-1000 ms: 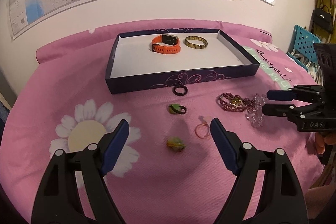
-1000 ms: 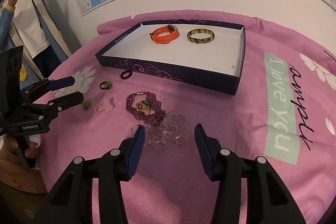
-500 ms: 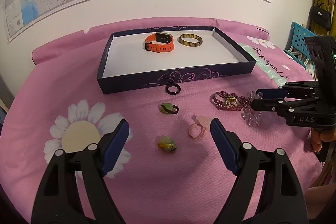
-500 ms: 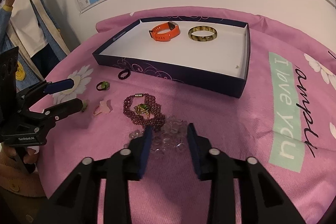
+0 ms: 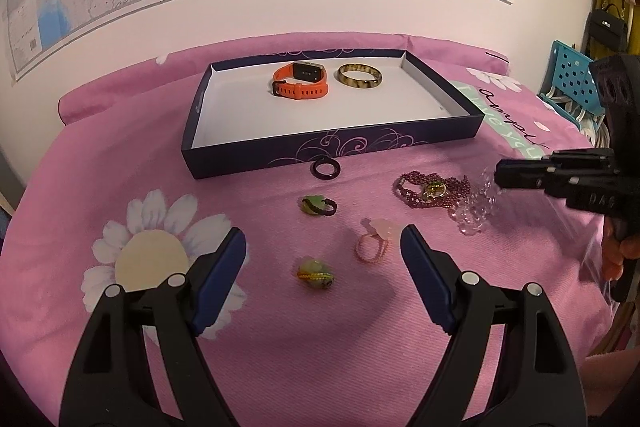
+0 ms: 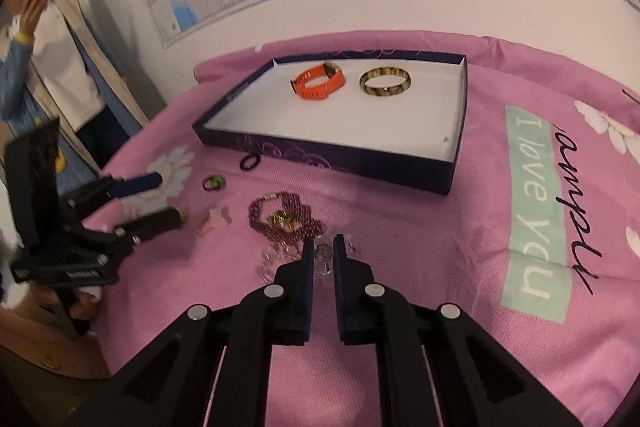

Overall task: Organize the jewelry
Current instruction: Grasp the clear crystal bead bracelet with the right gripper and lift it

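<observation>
At lower centre, the right gripper (image 6: pixel 321 251) has its jaws nearly closed around the clear bead bracelet (image 6: pixel 280 255) on the pink bed (image 6: pixel 400 247). Next, probably lift it to the box (image 6: pixel 452 171). The left gripper (image 5: pixel 322 259) hovers wide open, empty.

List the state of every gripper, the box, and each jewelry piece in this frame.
Left gripper: open, empty, above the rings.
Right gripper: shut on clear bead bracelet.
Box: open, holding orange band and bangle.
Purple bead bracelet: on cloth.
Black ring: on cloth.
</observation>
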Motion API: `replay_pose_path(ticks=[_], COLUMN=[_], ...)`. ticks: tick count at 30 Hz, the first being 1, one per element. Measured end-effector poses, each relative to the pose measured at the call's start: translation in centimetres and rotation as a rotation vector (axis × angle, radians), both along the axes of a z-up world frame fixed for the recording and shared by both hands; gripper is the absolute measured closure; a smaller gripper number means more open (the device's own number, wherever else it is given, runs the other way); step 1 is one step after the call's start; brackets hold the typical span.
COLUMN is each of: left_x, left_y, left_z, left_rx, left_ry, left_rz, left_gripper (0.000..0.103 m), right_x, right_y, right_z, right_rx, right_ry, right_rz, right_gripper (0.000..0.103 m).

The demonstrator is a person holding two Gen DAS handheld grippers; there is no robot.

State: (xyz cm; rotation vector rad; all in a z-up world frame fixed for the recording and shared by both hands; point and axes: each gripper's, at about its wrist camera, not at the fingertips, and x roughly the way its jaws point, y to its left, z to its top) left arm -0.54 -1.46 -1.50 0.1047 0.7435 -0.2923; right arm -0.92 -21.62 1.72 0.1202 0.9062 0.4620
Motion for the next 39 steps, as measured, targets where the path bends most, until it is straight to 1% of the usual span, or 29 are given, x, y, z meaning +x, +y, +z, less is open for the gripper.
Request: replay_pose_path(ticks=[6,11,14,17,20,23,28,29,30,31,32,33,34,37,38,39], left_x=[-0.3,-0.3,-0.2,0.2,0.9,1.2,1.9,2.0,2.2,2.3,2.3,2.3,2.3,2.3,2.3,2.4], left_y=[-0.4,-0.9,-1.4,-1.9,-2.3,-2.7,-3.2,-3.3,-3.3,-3.4,-3.4,-3.4,-3.4,-3.5,-3.4,-3.4], left_z=[0.2,0.2,0.1,-0.2,-0.6,-0.9,-1.1,-1.3,-1.5,-1.8,-1.9,-1.9,-1.9,-2.0,-2.0,-2.0], left_rx=[0.008,0.008,0.013,0.005,0.002,-0.003,-0.012,-0.014,-0.013,-0.010,-0.009,-0.010,-0.010,-0.007,-0.007,-0.008], left_ry=[-0.009,-0.009,-0.003,0.015,0.042,0.059,0.088,0.100,0.117,0.130,0.132,0.132,0.133,0.134,0.134,0.134], left_rz=[-0.027,-0.063,-0.091,-0.116,-0.127,-0.139,-0.154,-0.158,-0.159,-0.157,-0.155,-0.155,-0.156,-0.156,-0.155,-0.153], left_gripper=[0.027,0.029,0.030,0.035,0.039,0.046,0.050,0.056,0.061,0.063,0.064,0.064,0.064,0.064,0.065,0.068], right_x=[-0.1,-0.2,-0.2,-0.2,-0.1,0.0,0.2,0.2,0.2,0.3,0.3,0.4,0.4,0.5,0.6,0.7], right_y=[-0.9,-0.9,-0.5,-0.1,-0.2,-0.5,-0.6,-0.6,-0.6,-0.6,-0.6,-0.7,-0.7,-0.7,-0.7,-0.6], right_z=[1.7,2.4,1.9,1.1,0.4,0.1,-0.3,-0.4,-0.7,-1.0,-1.2,-1.4,-1.7,-1.7,-1.7,-1.8], right_rx=[0.103,0.122,0.088,0.035,0.023,0.019,-0.007,-0.017,-0.040,-0.055,-0.062,-0.064,-0.068,-0.065,-0.069,-0.072], right_ry=[-0.020,-0.033,-0.022,-0.012,0.000,0.004,0.007,0.008,0.012,0.021,0.026,0.035,0.041,0.041,0.044,0.047], right_rz=[-0.001,0.008,0.009,0.005,-0.006,-0.011,-0.022,-0.024,-0.029,-0.030,-0.035,-0.039,-0.042,-0.043,-0.044,-0.039], right_gripper=[0.095,0.095,0.095,0.095,0.095,0.095,0.095,0.095,0.093,0.092,0.084,0.070,0.068,0.068,0.068,0.070])
